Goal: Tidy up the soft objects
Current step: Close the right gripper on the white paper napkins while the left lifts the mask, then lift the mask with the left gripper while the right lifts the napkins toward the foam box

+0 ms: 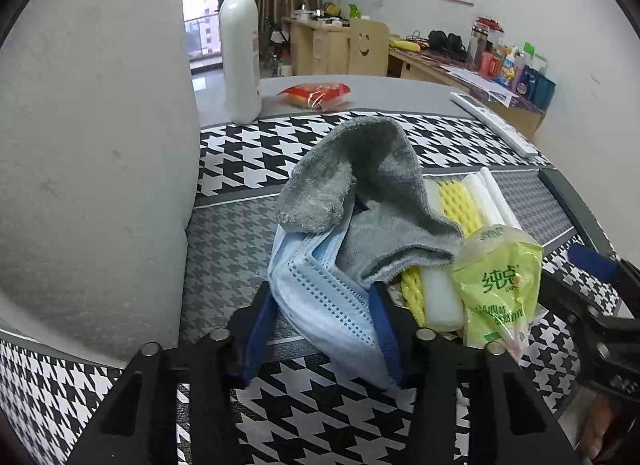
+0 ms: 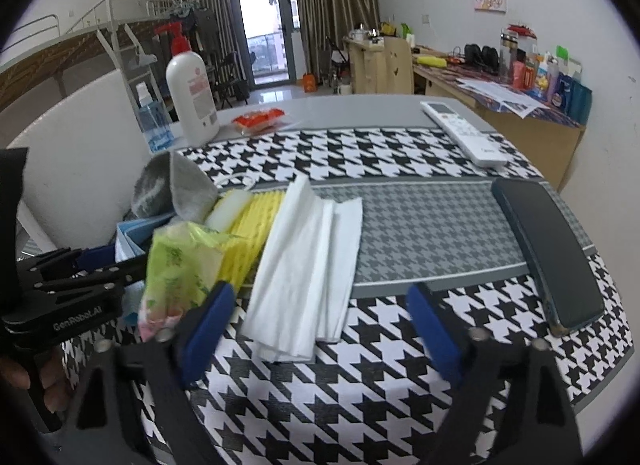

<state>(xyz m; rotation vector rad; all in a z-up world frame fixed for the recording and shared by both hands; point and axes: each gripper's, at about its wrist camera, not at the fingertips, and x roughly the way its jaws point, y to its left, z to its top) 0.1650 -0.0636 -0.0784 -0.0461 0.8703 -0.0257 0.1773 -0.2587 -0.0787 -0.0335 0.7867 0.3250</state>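
Observation:
Soft things lie piled on the houndstooth mat (image 1: 248,153). A grey cloth (image 1: 360,185) drapes over a blue face mask (image 1: 320,293), a yellow foam net (image 1: 456,201), a white sponge (image 1: 440,297) and a green tissue pack (image 1: 496,281). My left gripper (image 1: 322,321) stands around the mask, its jaws apart with the mask between them. In the right wrist view, white paper tissues (image 2: 304,257) lie beside the yellow net (image 2: 248,233) and green pack (image 2: 180,261). My right gripper (image 2: 320,325) is open and empty just before the tissues.
A big white paper roll (image 1: 92,165) stands at the left. A lotion bottle (image 1: 240,49) and a red snack pack (image 1: 316,95) sit at the back. A remote (image 2: 460,131) and a dark phone (image 2: 548,245) lie at the right. A blue spray bottle (image 2: 150,117) stands behind.

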